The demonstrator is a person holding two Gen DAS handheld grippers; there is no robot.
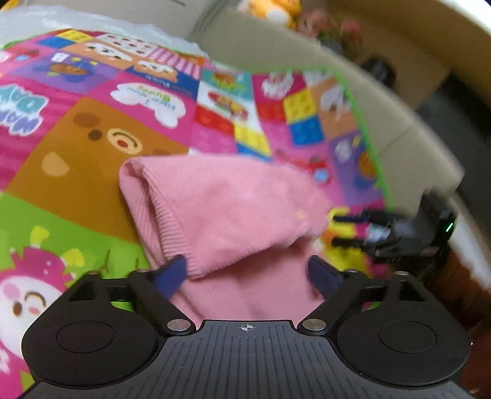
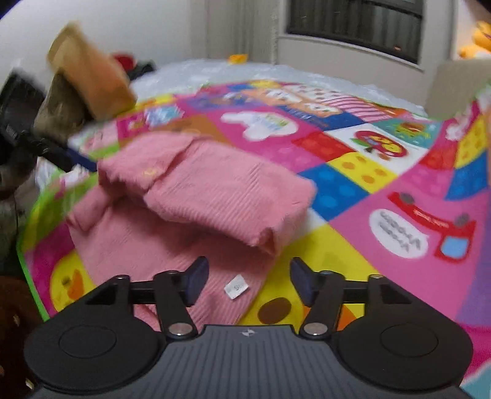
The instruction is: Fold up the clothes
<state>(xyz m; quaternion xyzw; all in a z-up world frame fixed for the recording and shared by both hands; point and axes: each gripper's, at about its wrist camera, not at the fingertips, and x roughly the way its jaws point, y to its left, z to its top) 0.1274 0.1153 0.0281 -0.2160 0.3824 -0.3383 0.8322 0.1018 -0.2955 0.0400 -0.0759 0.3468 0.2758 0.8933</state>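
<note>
A pink knitted sweater (image 1: 227, 208) lies partly folded on a colourful cartoon play mat (image 1: 92, 147). My left gripper (image 1: 247, 273) hovers open just over its near edge, nothing between the blue pads. From the left wrist, the right gripper (image 1: 340, 230) shows at the sweater's right side, open. In the right wrist view the sweater (image 2: 190, 196) has one part doubled over the rest, with a small white label (image 2: 235, 287) near its hem. My right gripper (image 2: 247, 280) stands open above that hem corner, holding nothing.
A beige sofa (image 1: 383, 101) borders the mat on the right, with plush toys (image 1: 270, 9) behind it. A brown paper bag (image 2: 89, 76) and dark clutter (image 2: 18, 122) sit at the mat's far left. A white wall and radiator grille (image 2: 356, 27) stand behind.
</note>
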